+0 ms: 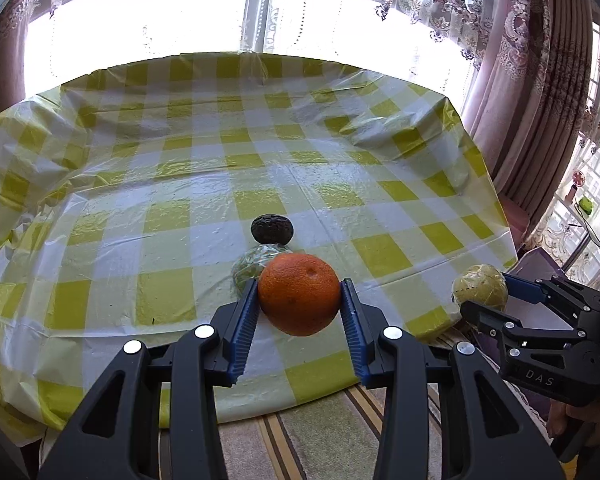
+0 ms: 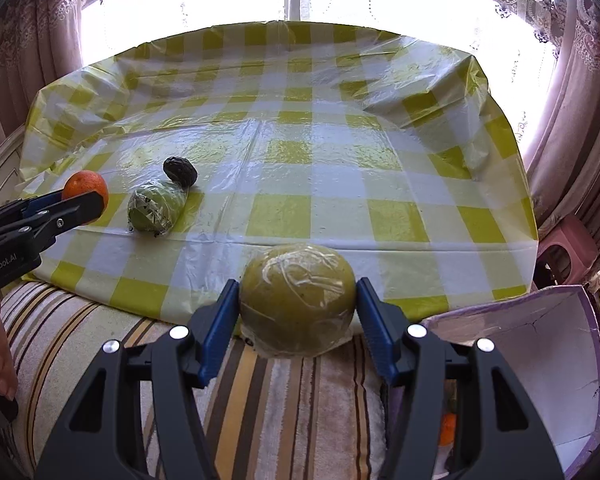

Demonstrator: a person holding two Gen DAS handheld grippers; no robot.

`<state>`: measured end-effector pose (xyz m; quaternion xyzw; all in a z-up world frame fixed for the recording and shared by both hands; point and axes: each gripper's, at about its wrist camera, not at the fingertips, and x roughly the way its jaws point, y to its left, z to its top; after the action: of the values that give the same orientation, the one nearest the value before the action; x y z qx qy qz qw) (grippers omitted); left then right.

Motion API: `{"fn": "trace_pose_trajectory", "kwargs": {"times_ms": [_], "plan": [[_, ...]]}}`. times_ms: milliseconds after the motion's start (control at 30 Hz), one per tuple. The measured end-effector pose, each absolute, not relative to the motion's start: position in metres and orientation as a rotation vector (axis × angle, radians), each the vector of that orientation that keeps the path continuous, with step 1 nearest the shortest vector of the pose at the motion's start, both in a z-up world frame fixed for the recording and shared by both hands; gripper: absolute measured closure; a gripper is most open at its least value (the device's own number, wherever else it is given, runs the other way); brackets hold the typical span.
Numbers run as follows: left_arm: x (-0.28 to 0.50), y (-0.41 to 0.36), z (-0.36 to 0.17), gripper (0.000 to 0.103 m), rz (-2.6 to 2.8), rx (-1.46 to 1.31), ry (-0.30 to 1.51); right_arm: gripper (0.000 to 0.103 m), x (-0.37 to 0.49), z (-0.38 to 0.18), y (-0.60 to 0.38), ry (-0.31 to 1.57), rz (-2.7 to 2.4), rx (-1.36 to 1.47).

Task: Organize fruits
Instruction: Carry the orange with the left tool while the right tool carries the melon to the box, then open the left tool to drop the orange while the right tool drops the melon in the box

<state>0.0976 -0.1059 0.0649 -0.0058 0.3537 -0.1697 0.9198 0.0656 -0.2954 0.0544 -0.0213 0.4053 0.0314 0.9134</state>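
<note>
My left gripper is shut on an orange and holds it above the near part of the checked tablecloth; the orange also shows in the right wrist view. My right gripper is shut on a yellow-green fruit wrapped in plastic film, held over the table's near edge; it also shows in the left wrist view. On the cloth lie a green fruit in plastic film and a dark wrinkled fruit just behind it.
An open purple-rimmed white box stands at the lower right beside the table, with something orange inside. A striped cloth covers the surface below the table edge. A pink stool is at the right. Curtains and windows stand behind.
</note>
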Motion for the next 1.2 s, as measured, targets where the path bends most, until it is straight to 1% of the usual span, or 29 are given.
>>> {"fn": "trace_pose_trajectory", "kwargs": {"times_ms": [333, 733, 1000, 1200], "plan": [[0.070, -0.206, 0.063, 0.065, -0.559, 0.104, 0.746, 0.044, 0.028, 0.059, -0.382, 0.831, -0.084, 0.026], [0.039, -0.320, 0.044, 0.065, -0.797, 0.258, 0.796, 0.044, 0.000, 0.037, -0.480, 0.868, -0.278, 0.119], [0.023, -0.381, 0.017, 0.065, -0.906, 0.392, 0.861, 0.044, -0.007, 0.011, -0.514, 0.940, -0.345, 0.147], [0.019, -0.405, -0.004, 0.065, -0.920, 0.504, 0.917, 0.044, -0.006, -0.002, -0.521, 0.987, -0.354, 0.141]]}}
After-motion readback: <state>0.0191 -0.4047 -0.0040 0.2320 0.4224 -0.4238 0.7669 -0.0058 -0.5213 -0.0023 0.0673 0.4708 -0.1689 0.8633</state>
